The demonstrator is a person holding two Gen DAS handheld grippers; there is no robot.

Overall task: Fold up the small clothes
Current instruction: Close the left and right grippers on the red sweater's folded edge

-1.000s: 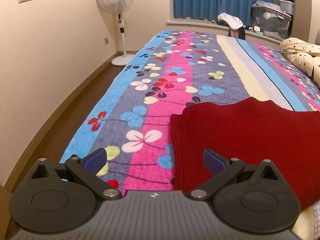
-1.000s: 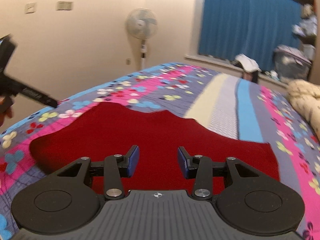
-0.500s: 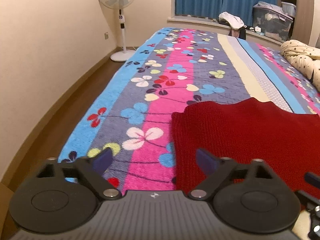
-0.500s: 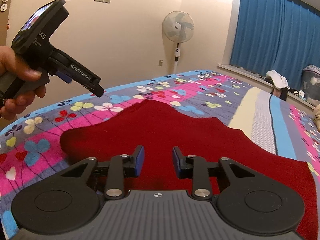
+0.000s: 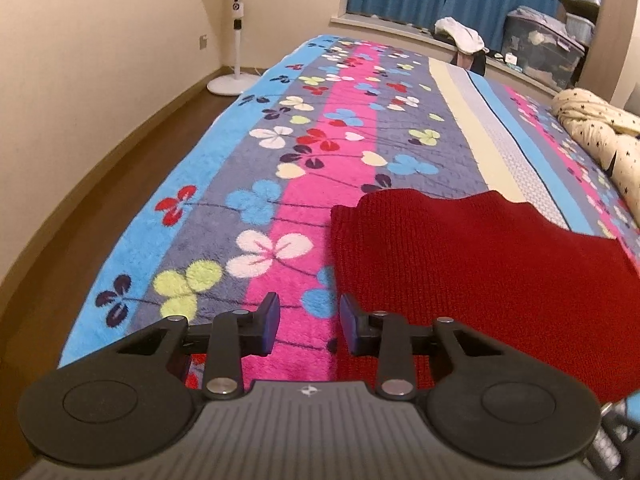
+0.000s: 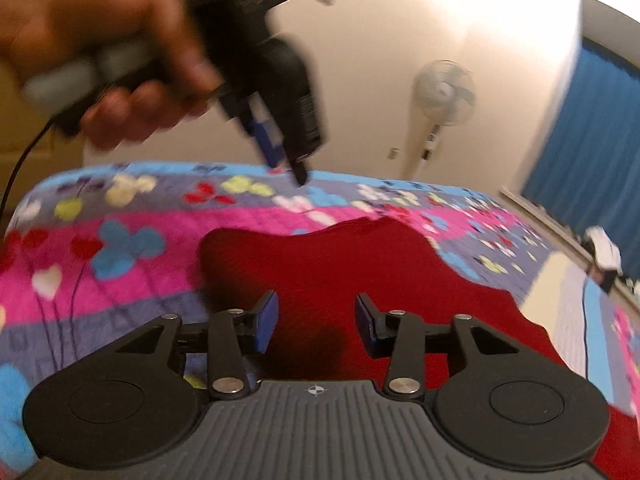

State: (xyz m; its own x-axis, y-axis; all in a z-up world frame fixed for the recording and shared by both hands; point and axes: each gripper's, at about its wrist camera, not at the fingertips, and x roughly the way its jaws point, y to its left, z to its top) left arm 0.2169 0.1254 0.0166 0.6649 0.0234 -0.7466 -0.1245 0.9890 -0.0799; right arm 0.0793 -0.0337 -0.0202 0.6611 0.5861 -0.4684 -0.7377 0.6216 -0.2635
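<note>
- Red knitted garment [image 5: 460, 280] lies spread flat on the flowered bedspread [image 5: 280, 184], near the bed's foot edge, its scalloped far edge pointing up the bed; no fold shows yet.
- Left tongs [image 5: 309, 328] hover just above the bedspread beside the garment's left edge, fingers apart with a modest gap and nothing between them.
- Right tongs [image 6: 316, 326] hang over the garment's near part, fingers apart and empty; red knit shows in the gap. This view is blurred, so the height above the cloth cannot be told.
- In the right wrist view the person's left hand [image 6: 104, 52] holds the other tool above the bedspread, past the garment's far left corner.
- Judged step: reaching for a pair of edge grips to begin the first fold.
- To do it well, each pair of tongs should probably pinch only the knit, right at matching corners or edges, not the plush bedspread beneath.
- Lifting both sides evenly and laying edge onto edge would keep the stretchy knit from skewing or bunching.
</note>
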